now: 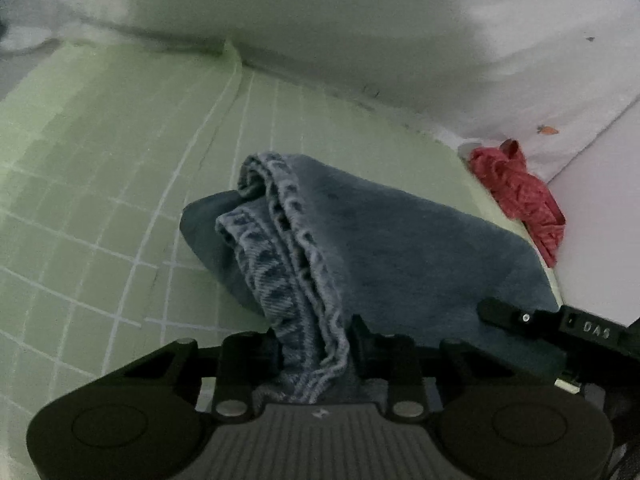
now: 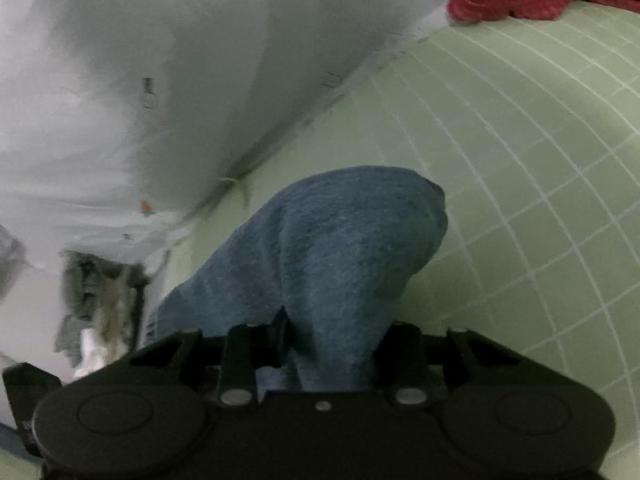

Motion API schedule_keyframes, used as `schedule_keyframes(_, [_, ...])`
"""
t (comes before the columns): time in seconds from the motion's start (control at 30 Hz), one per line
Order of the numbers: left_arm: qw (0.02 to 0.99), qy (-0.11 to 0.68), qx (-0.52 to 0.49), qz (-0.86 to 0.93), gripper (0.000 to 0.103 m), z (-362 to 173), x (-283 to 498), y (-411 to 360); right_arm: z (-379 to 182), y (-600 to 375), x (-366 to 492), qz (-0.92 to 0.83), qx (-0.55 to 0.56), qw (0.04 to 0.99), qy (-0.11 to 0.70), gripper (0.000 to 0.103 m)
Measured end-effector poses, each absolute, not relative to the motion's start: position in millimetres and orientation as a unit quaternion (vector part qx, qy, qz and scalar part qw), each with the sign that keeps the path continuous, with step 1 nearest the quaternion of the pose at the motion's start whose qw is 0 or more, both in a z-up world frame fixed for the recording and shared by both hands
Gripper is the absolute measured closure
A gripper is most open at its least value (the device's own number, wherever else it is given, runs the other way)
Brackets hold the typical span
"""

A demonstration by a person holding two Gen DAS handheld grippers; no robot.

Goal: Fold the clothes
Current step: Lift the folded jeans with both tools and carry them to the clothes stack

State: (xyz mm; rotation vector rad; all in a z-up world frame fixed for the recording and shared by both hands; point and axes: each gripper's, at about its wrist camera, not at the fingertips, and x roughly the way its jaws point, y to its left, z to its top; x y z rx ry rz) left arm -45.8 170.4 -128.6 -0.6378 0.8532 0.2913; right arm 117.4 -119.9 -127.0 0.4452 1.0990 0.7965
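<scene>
The left claw (image 1: 316, 344) is clamped on the bunched, stitched hem of a faded blue denim garment (image 1: 380, 240), the fabric pinched tight between its two black fingers. The right claw (image 2: 332, 344) is likewise closed on a thick fold of the same blue cloth (image 2: 340, 240), which rises out of its grip in a rounded hump. Between the two, the denim hangs lifted just above a pale green bedsheet with a white grid pattern (image 1: 100, 200). Beyond the sheet lies white bedding printed with small orange carrots (image 1: 440, 40). Near the sheet's far edge sits a crumpled red knitted garment (image 1: 520, 196), well apart from the denim.
</scene>
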Motion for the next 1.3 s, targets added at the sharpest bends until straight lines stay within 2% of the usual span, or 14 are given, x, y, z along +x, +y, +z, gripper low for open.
schedule_keyframes(0.33, [0.827, 0.353, -0.360, 0.248, 0.072, -82, -113, 167, -93, -82, 107, 0.477, 0.187, 0.700, 0.498, 0.069])
schedule_keyframes(0.57, [0.809, 0.310, -0.379, 0.324, 0.072, -67, -183, 204, -88, -10, 69, 0.539, 0.171, 0.642, 0.518, 0.069])
schedule_keyframes(0.77, [0.809, 0.279, -0.398, 0.331, 0.072, -70, -258, 284, -77, 73, -2, 0.557, 0.158, 0.634, 0.513, 0.069])
schedule_keyframes(1.07, [0.807, 0.292, -0.400, 0.320, 0.072, -74, -381, 461, -89, 240, -126, 0.521, 0.175, 0.631, 0.547, 0.069])
schedule_keyframes(1.3, [0.803, 0.273, -0.417, 0.327, 0.072, -62, -446, 555, -77, 331, -177, 0.531, 0.174, 0.607, 0.565, 0.069])
